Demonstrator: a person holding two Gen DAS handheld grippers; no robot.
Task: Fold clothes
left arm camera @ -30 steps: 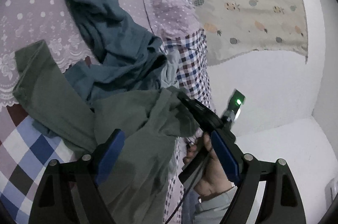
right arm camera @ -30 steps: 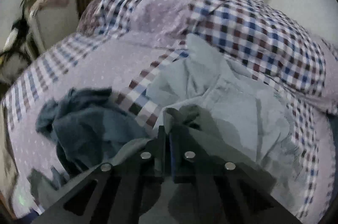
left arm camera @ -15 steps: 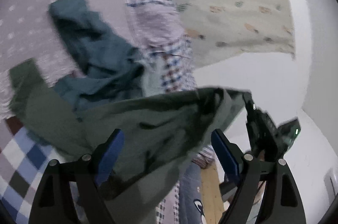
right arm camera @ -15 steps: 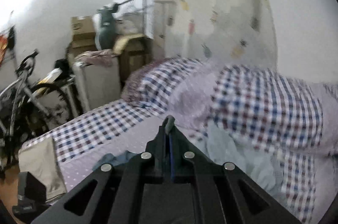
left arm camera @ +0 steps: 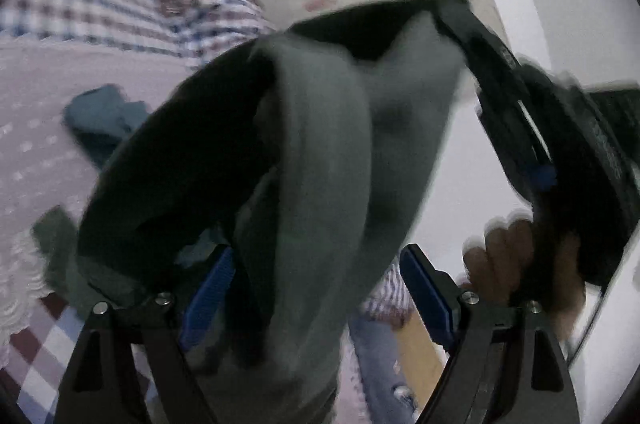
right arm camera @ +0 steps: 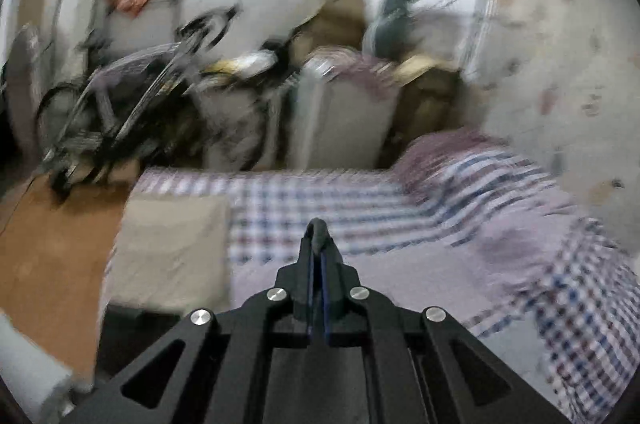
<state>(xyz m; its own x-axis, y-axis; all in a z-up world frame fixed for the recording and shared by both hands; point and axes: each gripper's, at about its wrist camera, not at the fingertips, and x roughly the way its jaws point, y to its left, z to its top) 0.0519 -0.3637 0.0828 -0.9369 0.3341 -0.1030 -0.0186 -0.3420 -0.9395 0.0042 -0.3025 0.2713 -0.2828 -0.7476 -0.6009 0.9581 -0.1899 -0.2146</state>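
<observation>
A grey-green garment (left arm camera: 320, 159) hangs in the air in the left wrist view, held up at its top corner by my right gripper (left arm camera: 444, 13), which a hand (left arm camera: 516, 256) grips. It drapes down between the blue pads of my left gripper (left arm camera: 316, 288), which stands open around it. In the right wrist view my right gripper (right arm camera: 318, 232) is shut, with a small tuft of the green garment (right arm camera: 319, 227) poking out at its tip. A teal garment (left arm camera: 104, 119) lies crumpled on the bed (left arm camera: 36, 143) at the left.
The bed (right arm camera: 360, 207) has a checked and dotted pink cover. Beyond it stand a bicycle (right arm camera: 132, 95), boxes and a white cabinet (right arm camera: 340, 119). A beige cushion (right arm camera: 168, 248) sits at the bed's near corner above a wooden floor (right arm camera: 48, 256). A patterned curtain (right arm camera: 568, 63) hangs at the right.
My right gripper has swung upward with the green garment, lifting it off the bed. The cloth now hangs between my left gripper's open fingers. Both views are blurred by motion.
</observation>
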